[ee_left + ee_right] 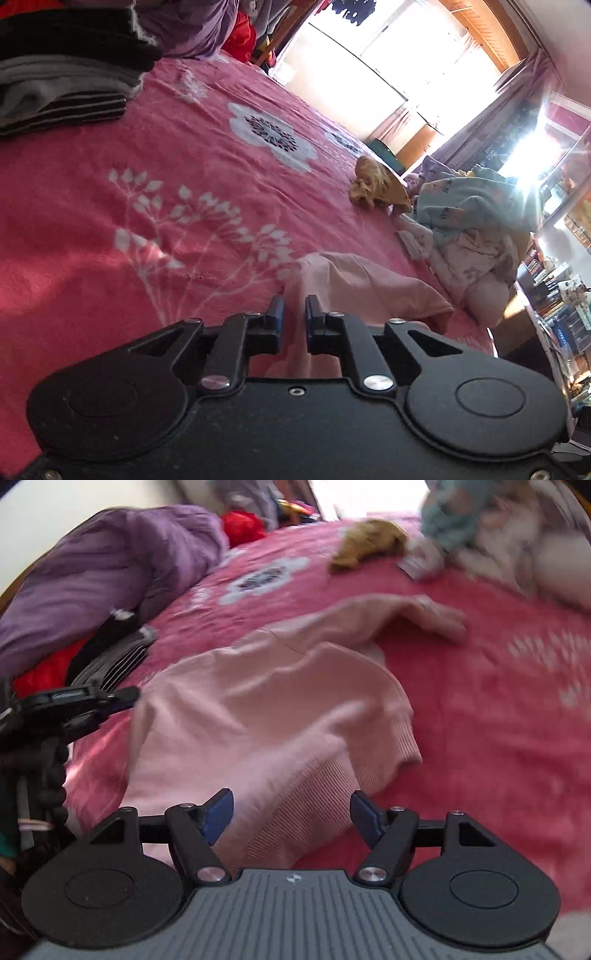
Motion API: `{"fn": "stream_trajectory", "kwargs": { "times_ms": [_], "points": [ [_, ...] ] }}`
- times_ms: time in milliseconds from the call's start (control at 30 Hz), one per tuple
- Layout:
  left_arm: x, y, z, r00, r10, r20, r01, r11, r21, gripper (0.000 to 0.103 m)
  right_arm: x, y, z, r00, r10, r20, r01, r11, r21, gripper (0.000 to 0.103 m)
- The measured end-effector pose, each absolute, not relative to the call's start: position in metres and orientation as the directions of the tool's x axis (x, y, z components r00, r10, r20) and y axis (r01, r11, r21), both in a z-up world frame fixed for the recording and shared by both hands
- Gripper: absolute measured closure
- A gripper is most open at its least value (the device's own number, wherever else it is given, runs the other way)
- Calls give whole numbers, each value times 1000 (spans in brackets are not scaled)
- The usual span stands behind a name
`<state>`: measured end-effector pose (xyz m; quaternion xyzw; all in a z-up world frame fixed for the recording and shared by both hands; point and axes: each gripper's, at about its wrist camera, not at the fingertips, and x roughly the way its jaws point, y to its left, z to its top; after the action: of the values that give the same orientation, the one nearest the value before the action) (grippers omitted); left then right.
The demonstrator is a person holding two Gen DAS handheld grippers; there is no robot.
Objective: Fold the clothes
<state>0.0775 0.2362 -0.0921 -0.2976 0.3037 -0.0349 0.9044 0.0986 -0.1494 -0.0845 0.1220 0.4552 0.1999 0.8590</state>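
My left gripper (294,314) sits low over the pink floral bedspread (147,206), its blue-padded fingers (277,314) drawn close with a fold of the pale pink sweater (365,284) pinched in the narrow gap between them. My right gripper (291,812) hovers above the same sweater (266,709), its two fingers (221,808) set wide apart and holding nothing; the ribbed hem lies directly beneath them.

The sweater lies rumpled on the bedspread (498,709), one sleeve (424,613) trailing away from the body toward the far side. In the right wrist view my left gripper (122,696) shows at the sweater's left edge.

A stack of folded dark and striped clothes (62,92) rests on the bed's far left, beside a purple quilt (110,572) and something red (242,526). A crumpled tan garment (380,184) lies well apart from the sweater, near a loose heap of light blue and white clothes (472,221). A bright window (369,55) and shelves (561,295) lie beyond the bed.
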Motion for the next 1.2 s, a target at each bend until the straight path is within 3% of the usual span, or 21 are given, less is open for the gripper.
{"fn": "stream_trajectory", "kwargs": {
  "times_ms": [33,100,267,367,400,433,467,500,533,600,667,867,1033,1067,1100,1133,1200],
  "points": [
    [80,238,-91,817,-245,-522,-113,820,-561,56,98,-158,-89,514,454,-728,-180,887,426,27],
    [89,236,-92,813,-269,-516,-88,820,-566,44,99,-175,-99,525,458,-718,-80,866,494,21],
    [120,230,-100,785,-322,-529,-51,818,-574,44,103,-181,-125,489,586,-647,54,720,692,20],
    [137,224,-107,765,-339,-547,-35,827,-562,44,108,-159,-128,485,584,-651,42,728,685,17],
    [141,220,-110,759,-338,-556,-31,835,-550,54,112,-153,-129,484,565,-668,41,748,662,19],
    [144,217,-113,748,-341,-570,-29,840,-541,83,115,-147,-131,483,542,-688,34,773,634,27],
    [147,214,-116,734,-346,-585,-28,845,-535,91,119,-144,-132,481,522,-704,21,796,605,55],
    [148,210,-119,724,-356,-591,-18,846,-532,96,123,-143,-132,473,516,-714,4,809,588,71],
    [147,206,-119,716,-369,-592,-3,847,-532,97,127,-144,-132,467,515,-719,-12,817,577,73],
    [143,202,-116,716,-399,-573,22,833,-553,98,131,-149,-127,461,531,-711,-47,814,579,86],
    [138,199,-112,717,-433,-547,46,812,-582,98,138,-157,-112,478,510,-715,-88,838,538,88],
    [115,179,-102,667,-600,-441,149,688,-710,98,175,-217,-42,599,409,-688,-124,897,424,89],
    [101,121,-90,530,-754,-387,321,601,-732,97,208,-249,-2,661,252,-707,-118,965,234,87],
    [100,112,-90,507,-767,-394,345,599,-723,95,215,-253,-1,665,206,-718,-100,977,188,80],
    [99,103,-89,483,-779,-401,369,596,-714,86,222,-256,0,669,158,-726,-81,987,141,56],
    [97,94,-89,458,-790,-408,392,591,-704,78,230,-260,1,672,111,-732,-62,994,94,46],
    [99,88,-88,440,-799,-409,411,584,-700,74,241,-269,3,675,37,-736,-28,999,24,42]
  ]
}}
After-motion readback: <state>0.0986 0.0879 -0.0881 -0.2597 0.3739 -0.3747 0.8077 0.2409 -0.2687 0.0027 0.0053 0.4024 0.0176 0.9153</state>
